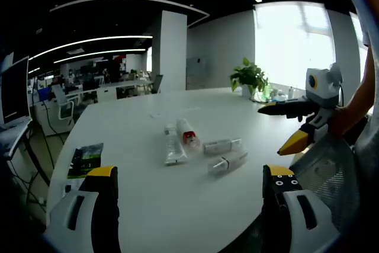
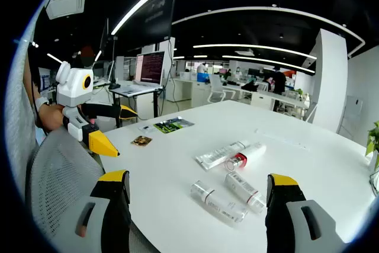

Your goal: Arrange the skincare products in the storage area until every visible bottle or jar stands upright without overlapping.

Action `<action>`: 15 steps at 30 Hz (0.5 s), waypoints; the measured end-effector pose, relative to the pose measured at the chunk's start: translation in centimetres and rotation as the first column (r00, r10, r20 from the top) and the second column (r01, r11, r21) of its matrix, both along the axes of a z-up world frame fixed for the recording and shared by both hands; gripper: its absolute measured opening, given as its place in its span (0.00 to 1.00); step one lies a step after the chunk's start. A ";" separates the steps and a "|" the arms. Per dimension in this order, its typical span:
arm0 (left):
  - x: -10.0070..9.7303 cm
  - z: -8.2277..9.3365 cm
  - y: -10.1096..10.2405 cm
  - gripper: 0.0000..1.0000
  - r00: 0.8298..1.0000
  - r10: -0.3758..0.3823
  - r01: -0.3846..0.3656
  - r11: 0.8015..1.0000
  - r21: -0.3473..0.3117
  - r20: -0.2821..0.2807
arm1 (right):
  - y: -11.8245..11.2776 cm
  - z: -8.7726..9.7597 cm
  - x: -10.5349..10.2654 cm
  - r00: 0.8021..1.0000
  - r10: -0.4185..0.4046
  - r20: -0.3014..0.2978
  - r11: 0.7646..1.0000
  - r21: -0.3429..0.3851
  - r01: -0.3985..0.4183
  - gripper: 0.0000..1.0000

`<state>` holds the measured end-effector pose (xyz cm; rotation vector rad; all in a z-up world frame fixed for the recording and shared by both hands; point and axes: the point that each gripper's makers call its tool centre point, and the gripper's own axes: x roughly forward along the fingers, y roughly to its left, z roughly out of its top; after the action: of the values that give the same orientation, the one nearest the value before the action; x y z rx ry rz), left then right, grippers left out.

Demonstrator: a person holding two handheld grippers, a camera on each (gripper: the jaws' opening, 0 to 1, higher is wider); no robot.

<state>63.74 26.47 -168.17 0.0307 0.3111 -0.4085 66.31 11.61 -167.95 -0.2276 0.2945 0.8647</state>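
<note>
I see 4 skincare products lying flat in the middle of the round white table (image 1: 148, 205). The white tube with a red cap (image 1: 188, 133) touches the flat clear-white tube (image 1: 174, 149). 2 clear plastic bottles (image 1: 224, 154) lie just beside them. My left gripper (image 1: 192, 182) is wide open, holding nothing. My right gripper (image 2: 198, 188) is wide open too. A green packet (image 1: 86, 159) lies near the table edge.

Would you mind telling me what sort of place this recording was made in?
Most likely an open-plan office: a large white meeting table, rows of desks with chairs behind, a laptop on a stand, and long ceiling light strips.
</note>
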 end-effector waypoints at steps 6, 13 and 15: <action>0.0 -0.1 0.0 0.95 1.000 -0.001 0.001 1.000 0.004 -0.002 | 0.1 -0.1 -0.1 1.000 0.005 -0.002 1.000 -0.003 -0.005 0.95; 0.0 0.0 0.1 0.94 1.000 0.001 -0.001 1.000 0.003 0.003 | 0.1 -0.1 -0.1 1.000 0.006 0.002 1.000 -0.008 -0.006 0.94; 0.0 -0.1 0.1 0.94 1.000 0.001 -0.001 1.000 0.006 0.002 | 0.1 0.0 -0.1 1.000 0.007 0.005 1.000 -0.007 -0.007 0.94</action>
<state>63.70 26.56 -168.23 0.0371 0.3101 -0.4061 66.17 11.74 -167.97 -0.2375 0.2923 0.8695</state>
